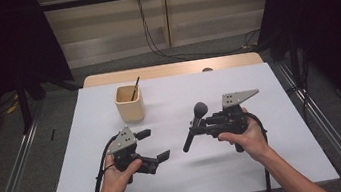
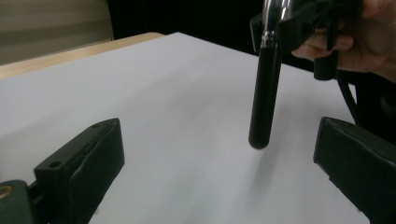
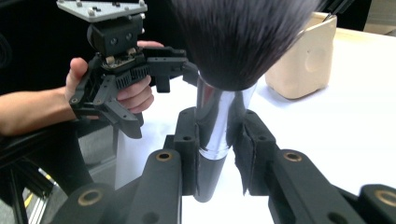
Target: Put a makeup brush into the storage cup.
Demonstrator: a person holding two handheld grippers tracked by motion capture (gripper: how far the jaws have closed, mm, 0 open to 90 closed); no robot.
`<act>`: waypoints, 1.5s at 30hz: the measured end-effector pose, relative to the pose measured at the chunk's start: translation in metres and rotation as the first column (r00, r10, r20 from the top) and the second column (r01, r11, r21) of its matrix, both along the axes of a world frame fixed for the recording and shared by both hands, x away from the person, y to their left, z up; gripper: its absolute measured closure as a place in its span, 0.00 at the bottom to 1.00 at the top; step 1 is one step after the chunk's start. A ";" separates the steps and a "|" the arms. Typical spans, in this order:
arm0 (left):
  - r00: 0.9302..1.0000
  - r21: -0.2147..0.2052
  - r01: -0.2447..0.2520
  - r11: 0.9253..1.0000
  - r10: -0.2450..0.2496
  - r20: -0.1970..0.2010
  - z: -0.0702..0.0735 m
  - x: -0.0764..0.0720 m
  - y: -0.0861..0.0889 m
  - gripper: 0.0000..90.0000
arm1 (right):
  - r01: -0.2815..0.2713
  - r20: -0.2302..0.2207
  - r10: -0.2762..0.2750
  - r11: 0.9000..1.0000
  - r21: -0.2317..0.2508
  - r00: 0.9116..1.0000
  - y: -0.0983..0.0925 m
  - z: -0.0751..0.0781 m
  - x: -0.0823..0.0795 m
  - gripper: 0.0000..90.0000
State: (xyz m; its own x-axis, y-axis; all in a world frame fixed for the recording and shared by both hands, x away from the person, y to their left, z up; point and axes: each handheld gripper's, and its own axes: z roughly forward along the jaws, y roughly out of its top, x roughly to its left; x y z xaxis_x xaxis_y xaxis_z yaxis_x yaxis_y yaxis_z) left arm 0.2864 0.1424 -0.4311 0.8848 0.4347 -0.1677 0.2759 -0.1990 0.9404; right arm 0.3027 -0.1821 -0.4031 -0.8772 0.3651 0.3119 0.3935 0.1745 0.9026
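between right hand-held gripper [image 3: 219,158] jaws: brush [image 3: 224,93]

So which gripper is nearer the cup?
Left. The left gripper sits just below the cup, open; the right gripper, holding the brush, is farther to its right.

One makeup brush [image 1: 194,125], one beige holder [image 1: 129,103], two grippers [image 1: 149,147] [image 1: 198,127]

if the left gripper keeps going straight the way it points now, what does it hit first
Probably the black handle of the makeup brush that the right gripper holds; it hangs ahead between the left gripper's open jaws, though depth is hard to judge.
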 end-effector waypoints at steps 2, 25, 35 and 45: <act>1.000 0.006 0.004 1.000 -0.004 0.002 0.001 0.000 -0.001 0.03 | -0.009 -0.002 0.009 1.000 -0.016 1.000 0.001 0.002 0.001 0.80; 1.000 0.020 0.028 0.999 -0.028 0.011 0.000 0.007 -0.016 0.03 | -0.088 -0.069 0.074 0.970 -0.226 0.995 0.020 0.013 0.018 0.80; 0.999 0.023 0.041 0.999 -0.041 0.008 0.003 0.006 -0.023 0.02 | -0.123 -0.092 0.101 0.954 -0.275 0.991 0.025 0.018 0.025 0.80; 0.999 0.041 0.049 0.998 -0.050 0.009 0.000 0.009 -0.042 0.03 | -0.117 -0.096 0.093 0.950 -0.290 0.991 0.030 0.019 0.030 0.80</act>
